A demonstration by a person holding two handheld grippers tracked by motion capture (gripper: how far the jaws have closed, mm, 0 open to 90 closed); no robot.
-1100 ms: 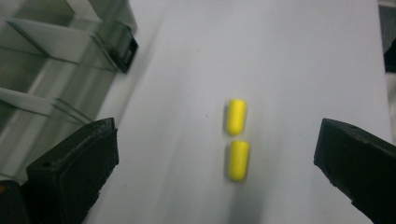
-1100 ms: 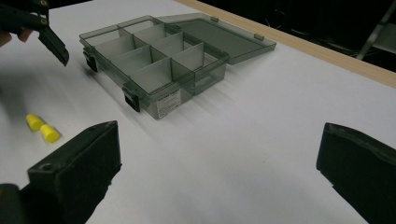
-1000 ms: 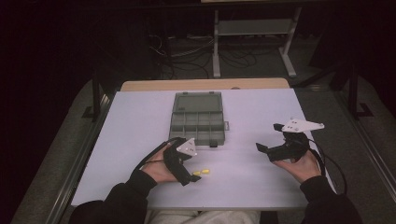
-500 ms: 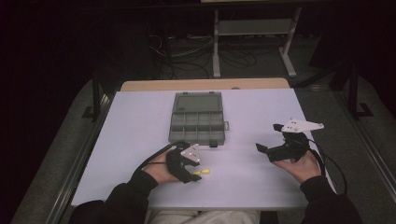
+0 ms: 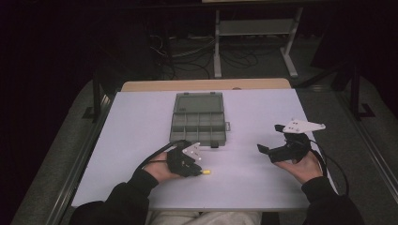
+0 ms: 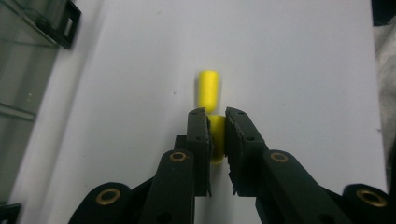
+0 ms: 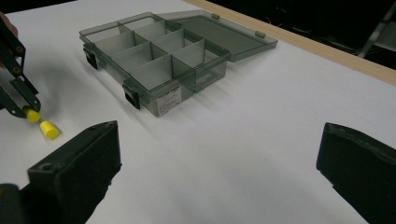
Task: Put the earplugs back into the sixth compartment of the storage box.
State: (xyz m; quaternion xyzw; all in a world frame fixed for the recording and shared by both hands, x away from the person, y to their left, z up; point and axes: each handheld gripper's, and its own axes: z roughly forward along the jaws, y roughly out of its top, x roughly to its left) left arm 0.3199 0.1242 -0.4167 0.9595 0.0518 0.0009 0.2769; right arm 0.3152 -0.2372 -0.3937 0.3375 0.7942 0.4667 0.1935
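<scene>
Left gripper (image 6: 215, 122) has just pinched shut on one yellow plug (image 6: 215, 140); second plug (image 6: 208, 90) waits, organizer box (image 5: 199, 121) empty, right gripper (image 5: 274, 141) idle, wide open.

Near yellow plug (image 6: 215, 140): its middle sits hidden between the closed jaws of the left gripper (image 6: 215, 122); only the top edge and a sliver below the pads show. In the high view the two plugs read as one small yellow speck (image 5: 205, 172), too small to separate.

Far yellow plug (image 6: 208, 90): lower end covered by the jaw tips; whether the two plugs touch cannot be told.

Compartment box (image 6: 23, 70): cut off by the left edge in the left gripper view. Label on its front wall (image 7: 168, 101) too small to read.

Right gripper (image 7: 219, 154): both jaws cut by the bottom edge, blurred.

Person's forearms: cut off at the bottom of the high view.
</scene>
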